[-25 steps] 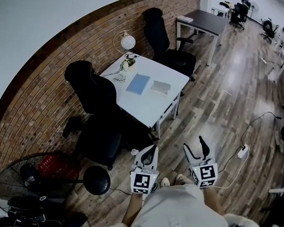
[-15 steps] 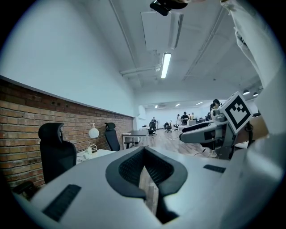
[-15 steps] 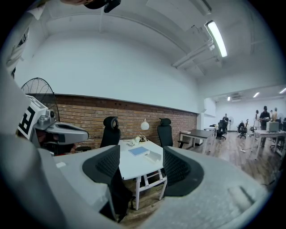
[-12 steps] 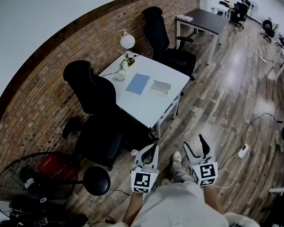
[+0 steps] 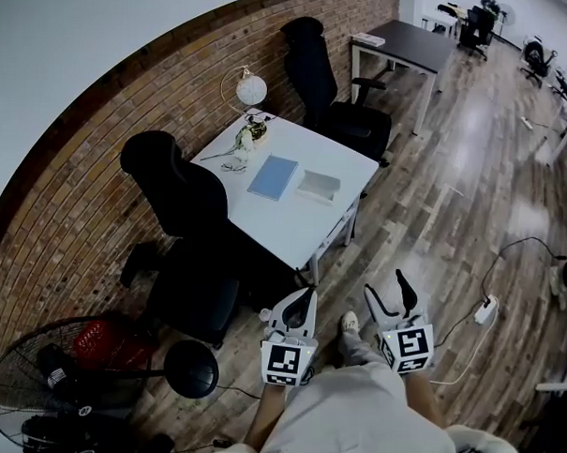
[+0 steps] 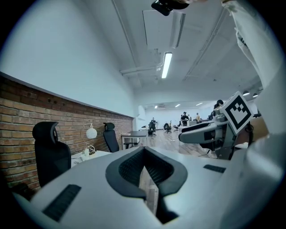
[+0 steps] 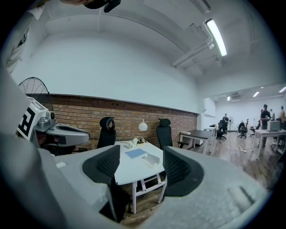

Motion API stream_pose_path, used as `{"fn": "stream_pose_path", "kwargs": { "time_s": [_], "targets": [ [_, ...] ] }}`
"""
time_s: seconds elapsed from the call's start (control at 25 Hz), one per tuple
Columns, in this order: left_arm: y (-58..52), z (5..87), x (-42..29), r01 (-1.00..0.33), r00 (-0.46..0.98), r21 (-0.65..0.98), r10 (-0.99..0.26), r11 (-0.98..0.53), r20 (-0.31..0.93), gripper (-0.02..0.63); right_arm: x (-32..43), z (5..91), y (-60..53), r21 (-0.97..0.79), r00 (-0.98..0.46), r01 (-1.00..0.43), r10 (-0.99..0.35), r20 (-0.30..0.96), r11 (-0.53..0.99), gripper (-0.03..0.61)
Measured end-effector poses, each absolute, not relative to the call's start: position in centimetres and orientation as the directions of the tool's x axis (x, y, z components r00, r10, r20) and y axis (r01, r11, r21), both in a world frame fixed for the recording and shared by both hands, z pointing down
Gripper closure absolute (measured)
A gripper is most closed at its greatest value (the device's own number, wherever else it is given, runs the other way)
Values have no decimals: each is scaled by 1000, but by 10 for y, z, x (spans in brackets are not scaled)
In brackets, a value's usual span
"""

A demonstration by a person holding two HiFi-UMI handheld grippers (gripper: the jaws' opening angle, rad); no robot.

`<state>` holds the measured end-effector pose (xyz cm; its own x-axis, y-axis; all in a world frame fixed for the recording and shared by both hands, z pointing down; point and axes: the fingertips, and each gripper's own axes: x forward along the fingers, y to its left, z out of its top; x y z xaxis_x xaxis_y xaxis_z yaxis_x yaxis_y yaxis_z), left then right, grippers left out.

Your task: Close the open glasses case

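The pale glasses case [image 5: 319, 185] lies open on the white table [image 5: 293, 221] beside a blue book [image 5: 273, 176]. The left hand-held gripper [image 5: 302, 299] is pinched narrow and empty; the right hand-held gripper [image 5: 386, 289] gapes wide.

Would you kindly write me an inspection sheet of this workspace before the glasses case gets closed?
Surface: white table, ahead of both grippers and apart from them.
Job's things: glasses case lies on the table, seemingly open, untouched.
Clutter: blue notebook beside the case; globe lamp and small items at the wall-side corner.
Grippers: left gripper jaws together, empty; right gripper jaws apart, empty; both over the floor.
Cables: cord with power strip on the floor at right.
Surroundings: brick wall, black chair at the table, fan, wooden floor.
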<state>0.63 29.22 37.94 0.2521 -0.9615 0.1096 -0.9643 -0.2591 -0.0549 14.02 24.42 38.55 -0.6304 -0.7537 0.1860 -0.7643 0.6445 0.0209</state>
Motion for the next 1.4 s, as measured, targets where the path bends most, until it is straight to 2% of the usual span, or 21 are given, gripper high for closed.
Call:
{"fn": "stream_pose_path", "kwargs": {
  "time_s": [0.2, 0.92, 1.24, 1.4],
  "targets": [
    [261, 385, 2, -969, 235, -35, -960, -243, 151, 611, 135, 388, 211, 16, -640, -756, -745, 190, 654, 278],
    [142, 389, 0, -973, 218, -33, -959, -227, 180, 611, 133, 393, 90, -4, -646, -750, -732, 215, 661, 278],
    [106, 386, 1, -972, 213, -73, -966, -225, 145, 611, 133, 398, 51, -23, -661, -738, -716, 226, 674, 278],
    [91, 390, 1, -979, 183, -53, -962, -198, 201, 611, 133, 396, 32, -29, -673, -727, -705, 223, 686, 278]
  ]
}}
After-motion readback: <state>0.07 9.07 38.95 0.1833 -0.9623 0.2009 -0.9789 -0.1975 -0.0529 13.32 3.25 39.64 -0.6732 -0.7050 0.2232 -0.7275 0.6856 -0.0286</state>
